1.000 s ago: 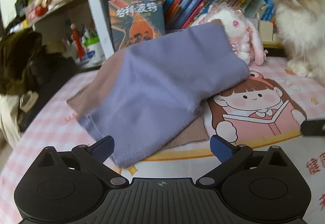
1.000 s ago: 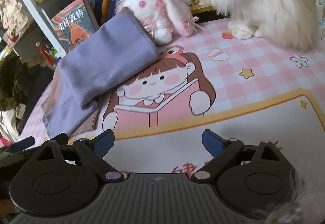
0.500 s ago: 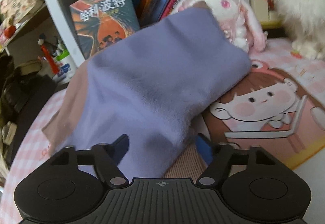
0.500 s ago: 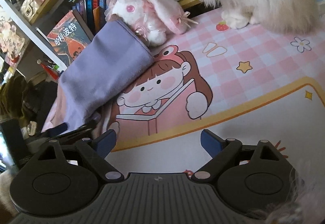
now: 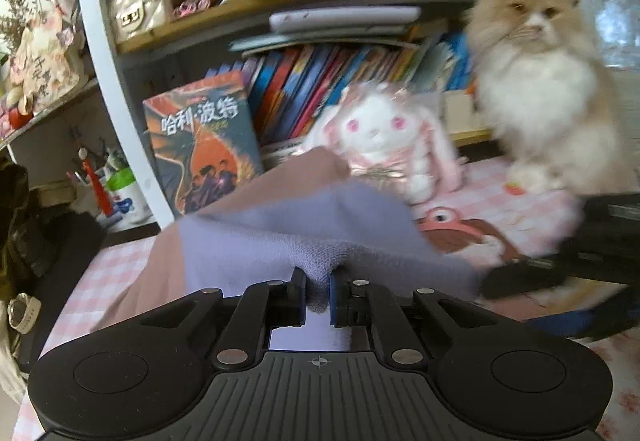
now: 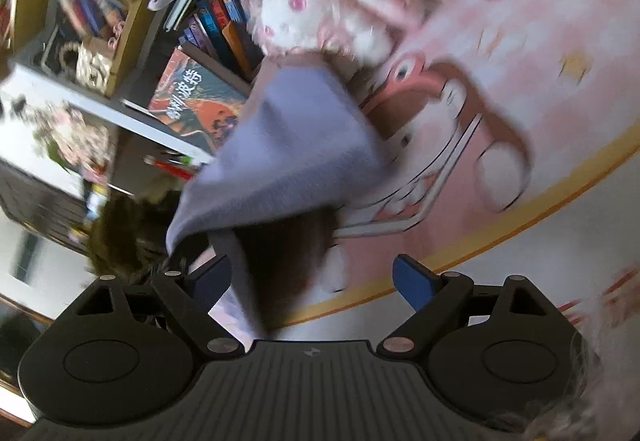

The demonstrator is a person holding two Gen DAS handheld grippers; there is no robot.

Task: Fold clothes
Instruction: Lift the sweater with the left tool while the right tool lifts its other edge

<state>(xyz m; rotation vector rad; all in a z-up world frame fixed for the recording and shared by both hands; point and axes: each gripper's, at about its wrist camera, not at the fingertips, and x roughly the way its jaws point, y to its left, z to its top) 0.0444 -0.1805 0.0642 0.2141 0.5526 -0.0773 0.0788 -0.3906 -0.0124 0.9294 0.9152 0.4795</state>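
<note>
Gripping the near edge of the lavender garment (image 5: 296, 237), the left tool (image 5: 318, 295) is shown at lower centre of the left wrist view, its jaws closing with a pinch of the fabric pressed between the blue pads. The garment is seen draped from that pinch toward the middle of the frame, a mauve-brown panel showing along its left and far sides; its far end lies just in front of the white-and-pink plush rabbit (image 5: 376, 137) on the pink checked counter (image 5: 532, 209).

In the right wrist view the same garment (image 6: 288, 145) is seen raised off the cartoon-girl print (image 6: 448, 145), its underside in shadow. The right tool (image 6: 312, 281) is held at the bottom of that frame, jaws wide and easing inward; a hanging fold of cloth lies beside the left pad, but no grip is made.

The step in hand is judged to be the lifting of the near edge for a fold. A second hold by the right tool on the loose edge is called for next, then a carry across toward the rabbit. A long-haired cat (image 5: 544, 93) sits at right, near the fold path.
</note>
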